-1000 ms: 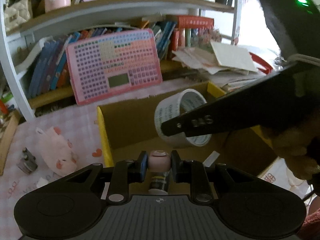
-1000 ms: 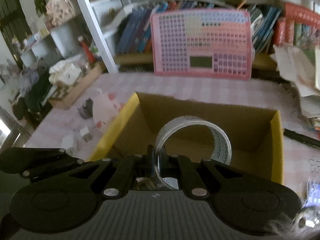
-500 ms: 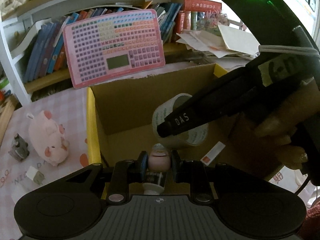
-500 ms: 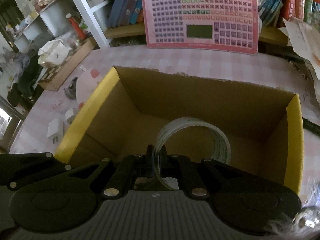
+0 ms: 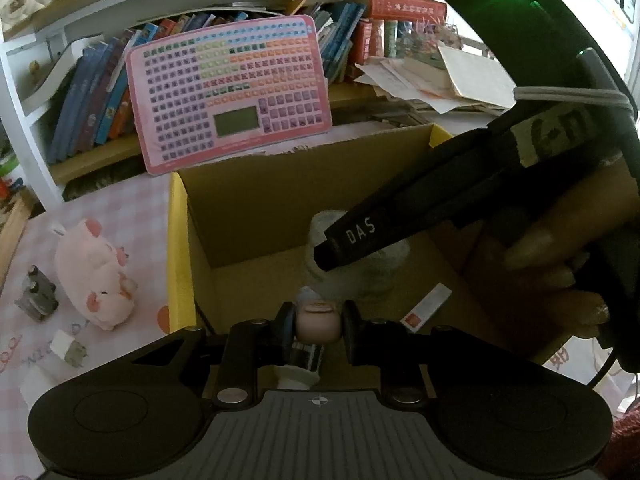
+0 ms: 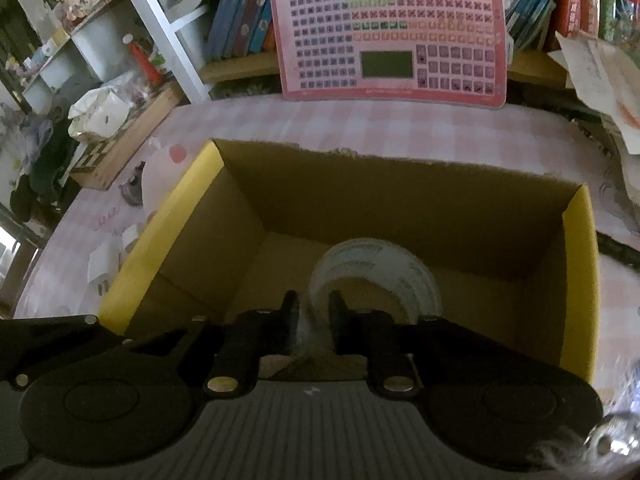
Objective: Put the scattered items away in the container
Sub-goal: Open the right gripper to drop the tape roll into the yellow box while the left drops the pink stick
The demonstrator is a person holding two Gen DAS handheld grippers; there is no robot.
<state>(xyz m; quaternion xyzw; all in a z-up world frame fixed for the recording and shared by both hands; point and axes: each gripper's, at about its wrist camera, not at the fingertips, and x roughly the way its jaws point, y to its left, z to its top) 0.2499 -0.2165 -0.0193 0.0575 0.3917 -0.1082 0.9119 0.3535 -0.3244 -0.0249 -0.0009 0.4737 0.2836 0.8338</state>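
An open cardboard box with yellow rims sits on the pink checked cloth; it also shows in the right wrist view. My left gripper is shut on a small pink-capped bottle over the box's near edge. My right gripper has parted a little around the wall of a clear tape roll, blurred, low inside the box. In the left wrist view the right gripper reaches in from the right, with the blurred tape roll under its tip.
A pink pig plush, a small grey metal item and white plugs lie left of the box. A pink keyboard toy leans on the bookshelf behind. Loose papers are at back right.
Both grippers have sunk lower into the box. The right gripper's fingers have spread slightly and the tape roll now blurs, dropping toward the box floor. The left still holds the bottle.
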